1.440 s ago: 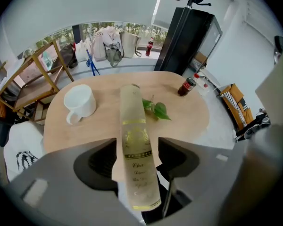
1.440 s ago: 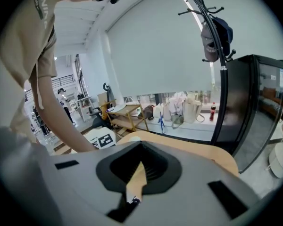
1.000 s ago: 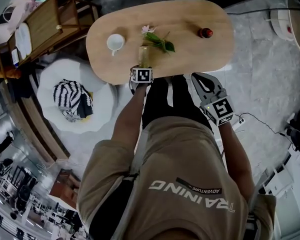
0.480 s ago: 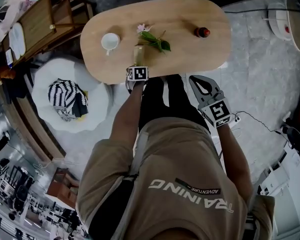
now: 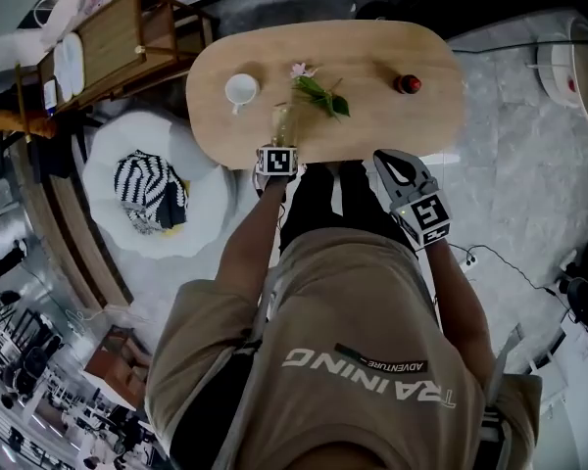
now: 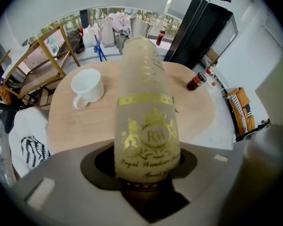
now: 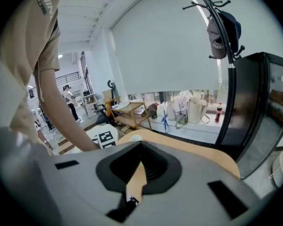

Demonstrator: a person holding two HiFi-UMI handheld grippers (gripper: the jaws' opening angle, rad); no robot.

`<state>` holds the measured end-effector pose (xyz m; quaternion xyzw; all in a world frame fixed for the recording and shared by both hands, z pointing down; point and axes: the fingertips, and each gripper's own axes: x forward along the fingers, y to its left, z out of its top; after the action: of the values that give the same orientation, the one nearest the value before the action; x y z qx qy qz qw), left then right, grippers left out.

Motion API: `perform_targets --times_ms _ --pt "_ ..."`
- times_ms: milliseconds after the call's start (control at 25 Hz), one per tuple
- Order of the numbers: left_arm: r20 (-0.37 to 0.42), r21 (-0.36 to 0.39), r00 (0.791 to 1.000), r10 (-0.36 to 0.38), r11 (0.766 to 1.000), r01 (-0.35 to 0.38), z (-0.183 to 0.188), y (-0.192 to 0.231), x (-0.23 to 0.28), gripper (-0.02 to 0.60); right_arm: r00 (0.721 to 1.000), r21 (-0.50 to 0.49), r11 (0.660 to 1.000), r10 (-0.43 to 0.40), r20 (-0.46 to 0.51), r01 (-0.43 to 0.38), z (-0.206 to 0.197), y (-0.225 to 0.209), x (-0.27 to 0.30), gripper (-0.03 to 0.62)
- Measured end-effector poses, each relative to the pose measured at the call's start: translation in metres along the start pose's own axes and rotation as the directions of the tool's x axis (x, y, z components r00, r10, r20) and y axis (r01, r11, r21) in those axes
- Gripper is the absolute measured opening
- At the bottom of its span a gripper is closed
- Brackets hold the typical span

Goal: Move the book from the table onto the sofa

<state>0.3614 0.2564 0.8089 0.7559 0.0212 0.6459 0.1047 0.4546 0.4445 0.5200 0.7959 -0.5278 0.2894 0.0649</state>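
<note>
Frosted bottle [image 6: 144, 121] with gold lettering, white mug [image 6: 87, 86], pale wooden table [image 5: 392, 130]; black-and-white striped cushion [image 5: 149, 192]

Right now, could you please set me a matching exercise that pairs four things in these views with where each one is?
Things:
1. white mug
2. frosted bottle
3. small red bottle
4. striped cushion

Places:
A. on the white round seat
B. toward the right end of the table in the head view
C. between the tongs of the left gripper
D. toward the table's left end in the head view

Pairs: 1-D, 2-C, 3-B, 4-A.

Those tongs have just been closing, with the bottle between them.
</note>
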Motion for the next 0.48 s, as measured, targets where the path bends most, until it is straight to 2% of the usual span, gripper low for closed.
perform_targets --times_ms 120,280,360,480 --pt "0.044 -0.017 0.998 0.033 0.999 -0.032 0.000 0.008 -0.026 0.224 0.999 -0.028 0.999 0.029 0.032 -0.028 0.013 0.000 -0.001 0.005" --pt "0.089 -0.128 0.994 0.058 0.991 -0.046 -0.017 0.011 -0.076 0.224 0.996 -0.056 0.996 0.075 0.054 -0.072 0.029 0.005 -0.010 0.005" --pt "0.126 -0.213 0.988 0.091 0.975 -0.063 -0.023 0.017 -0.099 0.224 0.992 -0.063 0.994 0.096 0.078 -0.091 0.043 0.003 -0.013 0.005" --pt "0.176 -0.353 0.972 0.154 0.932 -0.084 -0.033 0.030 -0.127 0.224 0.988 -0.077 0.990 0.122 0.098 -0.115 0.055 -0.002 -0.014 0.005"
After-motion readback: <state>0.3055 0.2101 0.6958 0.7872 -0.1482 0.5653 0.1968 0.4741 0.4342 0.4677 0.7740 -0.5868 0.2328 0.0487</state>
